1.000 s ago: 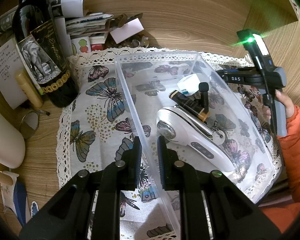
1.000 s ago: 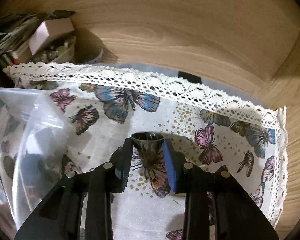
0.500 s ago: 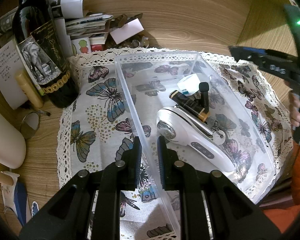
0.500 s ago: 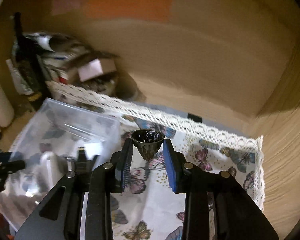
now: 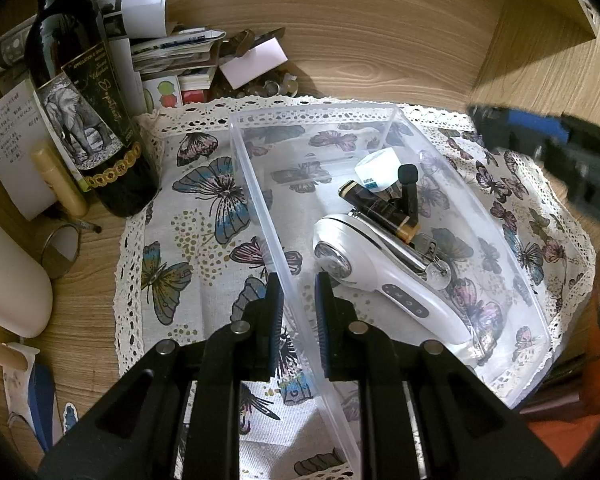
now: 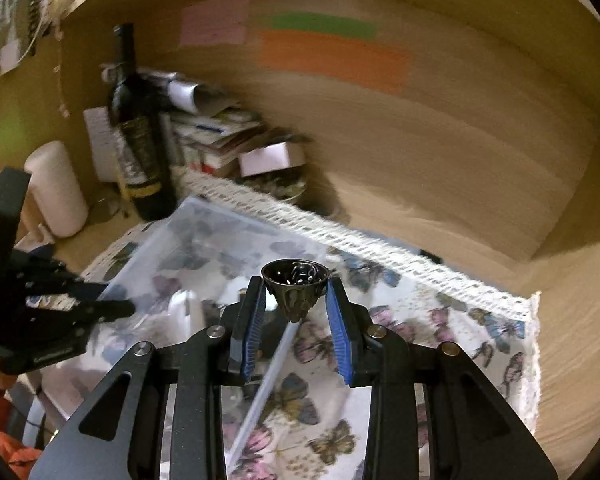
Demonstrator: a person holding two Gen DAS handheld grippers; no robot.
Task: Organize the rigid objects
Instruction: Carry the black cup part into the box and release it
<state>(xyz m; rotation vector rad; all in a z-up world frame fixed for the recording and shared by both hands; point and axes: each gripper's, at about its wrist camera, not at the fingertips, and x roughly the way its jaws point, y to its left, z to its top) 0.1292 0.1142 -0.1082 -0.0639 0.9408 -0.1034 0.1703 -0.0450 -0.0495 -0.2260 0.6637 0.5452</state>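
Note:
A clear plastic bin [image 5: 384,116] lies on the butterfly cloth [image 5: 204,216]. In it are a white handheld device [image 5: 384,276], a black and gold tube [image 5: 376,210], a white cap [image 5: 376,170] and a small black piece [image 5: 409,190]. My left gripper [image 5: 298,300] is shut on the bin's near wall. My right gripper [image 6: 296,300] is shut on a small dark metal cup [image 6: 295,284] and holds it in the air above the bin's [image 6: 220,248] right edge. The right gripper shows blurred at the right of the left wrist view [image 5: 548,156].
A dark wine bottle [image 5: 84,96] stands at the cloth's left, with stacked papers and small boxes [image 5: 172,60] behind it. A white cylinder [image 5: 8,276] and a small round mirror [image 5: 60,246] lie at the far left. A wooden wall rises behind.
My right gripper has lifted the dark cup off the cloth and carried it left, up over the bin. My left gripper has kept its hold on the bin wall.

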